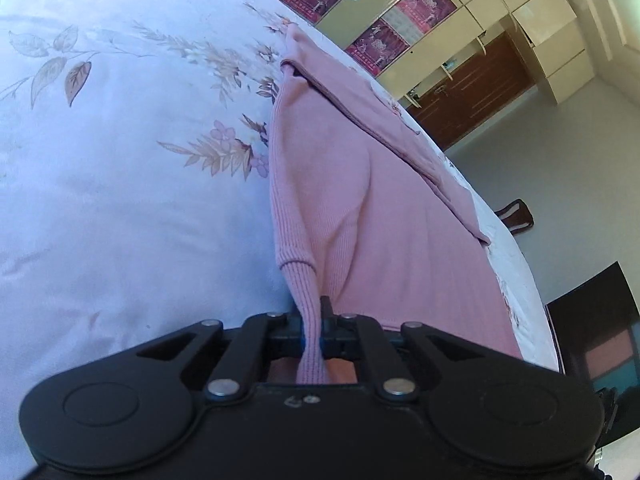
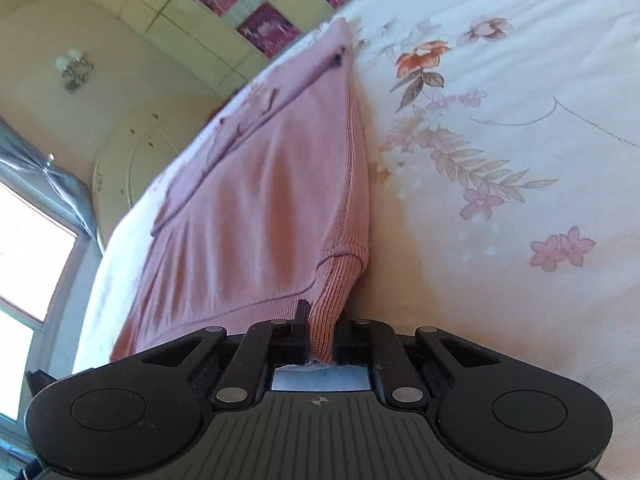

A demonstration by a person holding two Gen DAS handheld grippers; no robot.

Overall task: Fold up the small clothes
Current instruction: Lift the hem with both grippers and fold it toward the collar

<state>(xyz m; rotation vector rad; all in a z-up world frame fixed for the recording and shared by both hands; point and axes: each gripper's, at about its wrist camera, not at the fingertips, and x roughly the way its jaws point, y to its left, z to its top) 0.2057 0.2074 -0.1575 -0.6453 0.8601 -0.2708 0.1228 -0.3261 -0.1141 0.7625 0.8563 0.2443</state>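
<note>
A pink knit sweater (image 1: 360,200) lies on a bed with a white floral cover (image 1: 120,160). My left gripper (image 1: 314,320) is shut on the sweater's ribbed hem corner, which bunches between the jaws. In the right wrist view the same sweater (image 2: 260,200) stretches away from me, and my right gripper (image 2: 322,328) is shut on its other ribbed hem corner. The hem hangs taut between the two grippers and is raised off the cover. A folded sleeve (image 1: 380,128) lies across the sweater's far part.
The bed's far edge drops to a grey floor (image 1: 560,160). Cream cabinets with magenta posters (image 1: 424,4) and a brown cupboard (image 1: 472,84) stand behind. A dark piece of furniture (image 1: 592,320) sits by the bed. A window (image 2: 24,260) shows at left.
</note>
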